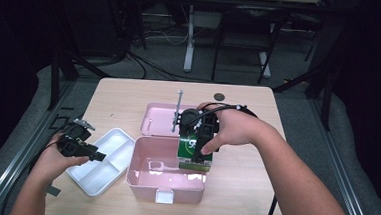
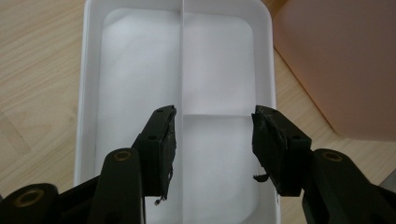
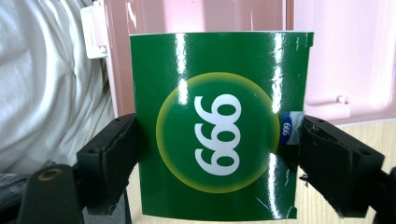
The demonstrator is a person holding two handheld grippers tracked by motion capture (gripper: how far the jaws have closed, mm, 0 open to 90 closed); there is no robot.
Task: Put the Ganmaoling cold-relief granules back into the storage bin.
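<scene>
The green box (image 3: 217, 123) sits right up close in the right gripper view, with the number 999 in white on a yellow-green circle. The right gripper (image 3: 217, 154) has its two black jaws squeezed on the box's two sides, so it is holding the box tight. In the high view the green box (image 1: 195, 150) stands at the right end of the pink box (image 1: 166, 178), with its bottom down by the pink box's floor and the person's right hand (image 1: 234, 130) on top. The pink lid (image 1: 154, 118) lies open behind it. I think the step now is putting the green box into the pink box. To do it well, the hand should keep the green box straight, lower it slowly until it rests flat on the floor, and only then let go. It should stay close to the right wall but not bump it. The green box stands up tall, with its long side going up and down and its printed face turned toward the gripper's camera. The left gripper (image 2: 212, 140) has its jaws apart and holds nothing. It hangs over the white tray (image 2: 88, 93), which has little walls inside and lies just beside the pink box.
</scene>
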